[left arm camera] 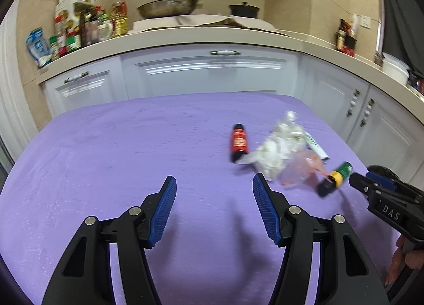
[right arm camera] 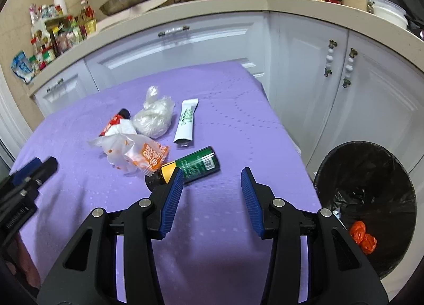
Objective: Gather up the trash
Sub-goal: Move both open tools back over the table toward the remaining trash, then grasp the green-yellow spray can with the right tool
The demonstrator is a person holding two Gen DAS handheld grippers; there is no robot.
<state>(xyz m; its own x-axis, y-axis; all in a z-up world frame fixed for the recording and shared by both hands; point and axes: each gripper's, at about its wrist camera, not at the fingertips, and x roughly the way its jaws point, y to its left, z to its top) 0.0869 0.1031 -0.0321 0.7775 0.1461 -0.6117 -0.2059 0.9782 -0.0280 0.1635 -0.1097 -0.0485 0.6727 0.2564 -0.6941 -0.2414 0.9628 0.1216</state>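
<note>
Trash lies on a purple-covered table [right arm camera: 225, 119]: a green bottle with a yellow band and black cap [right arm camera: 197, 164], an orange-and-white wrapper [right arm camera: 135, 152], a red bottle [right arm camera: 115, 122], a clear bag of white stuff [right arm camera: 155, 118] and a white tube [right arm camera: 186, 122]. My right gripper [right arm camera: 212, 181] is open and empty, just short of the green bottle. My left gripper [left arm camera: 214, 188] is open and empty over bare cloth, left of the pile: red bottle [left arm camera: 239, 143], white crumpled bag [left arm camera: 278, 146], green bottle [left arm camera: 335, 179]. The right gripper's fingers [left arm camera: 357, 181] show at the right edge there.
A black-lined trash bin [right arm camera: 365, 172] stands on the floor right of the table, with an orange scrap [right arm camera: 363, 237] inside. White cabinets [left arm camera: 206, 71] and a counter with bottles, a wok [left arm camera: 168, 8] and a pot lie behind.
</note>
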